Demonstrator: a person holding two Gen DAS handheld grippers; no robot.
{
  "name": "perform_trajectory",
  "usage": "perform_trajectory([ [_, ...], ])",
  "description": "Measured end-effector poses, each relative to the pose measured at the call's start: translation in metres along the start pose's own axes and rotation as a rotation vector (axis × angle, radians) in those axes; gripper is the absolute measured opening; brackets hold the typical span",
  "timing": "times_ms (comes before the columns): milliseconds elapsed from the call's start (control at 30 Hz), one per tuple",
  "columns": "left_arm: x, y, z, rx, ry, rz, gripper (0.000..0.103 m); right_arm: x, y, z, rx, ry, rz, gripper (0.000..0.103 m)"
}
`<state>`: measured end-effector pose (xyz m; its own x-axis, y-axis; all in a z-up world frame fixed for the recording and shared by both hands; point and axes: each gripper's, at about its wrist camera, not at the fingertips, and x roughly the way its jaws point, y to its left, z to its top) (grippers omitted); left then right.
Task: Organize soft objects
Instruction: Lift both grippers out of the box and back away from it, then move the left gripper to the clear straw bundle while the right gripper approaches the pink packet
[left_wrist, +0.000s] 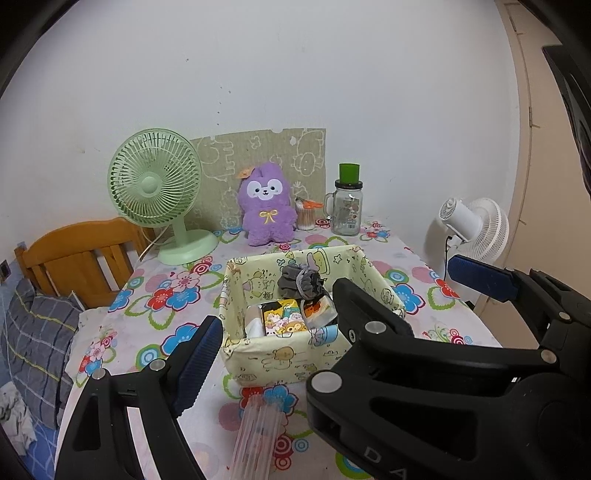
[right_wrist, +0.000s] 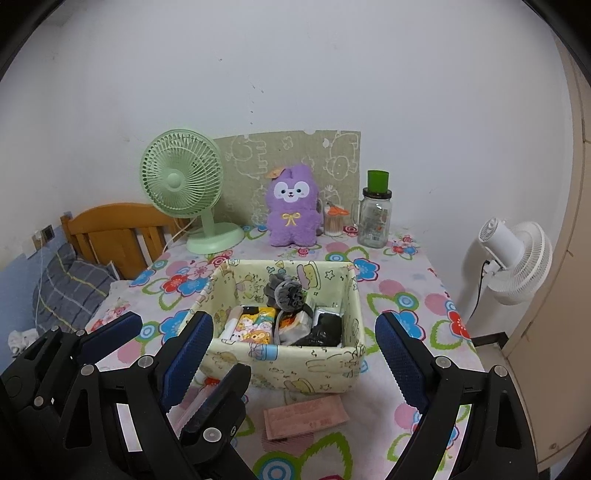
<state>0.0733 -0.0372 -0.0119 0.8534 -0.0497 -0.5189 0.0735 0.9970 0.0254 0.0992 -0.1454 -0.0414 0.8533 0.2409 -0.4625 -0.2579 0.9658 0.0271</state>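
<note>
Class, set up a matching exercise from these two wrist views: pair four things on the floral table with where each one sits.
Things:
1. green desk fan
2. purple plush toy
3. glass jar with green lid
4. grey scrunchie

Places:
A. inside the fabric storage box
B. back right of the table, by the wall
C. back left corner, next to the wooden headboard
D. back centre, in front of the patterned board

Pairs: 1-C, 2-D, 3-B, 4-A
</note>
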Motion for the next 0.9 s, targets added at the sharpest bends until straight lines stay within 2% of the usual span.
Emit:
perform_trajectory([
  [367, -0.017, -0.001, -0.008, -0.004, -0.023, 0.001, 0.087, -0.021, 0.006, -0.008, -0.008, -0.023, -0.006, 0.095],
  [900, -0.031, -0.001, -0.030, -0.014, -0.013, -0.010, 0.088, -0.033, 0.013, -0.029, -0.006, 0.000, -0.012, 0.097],
])
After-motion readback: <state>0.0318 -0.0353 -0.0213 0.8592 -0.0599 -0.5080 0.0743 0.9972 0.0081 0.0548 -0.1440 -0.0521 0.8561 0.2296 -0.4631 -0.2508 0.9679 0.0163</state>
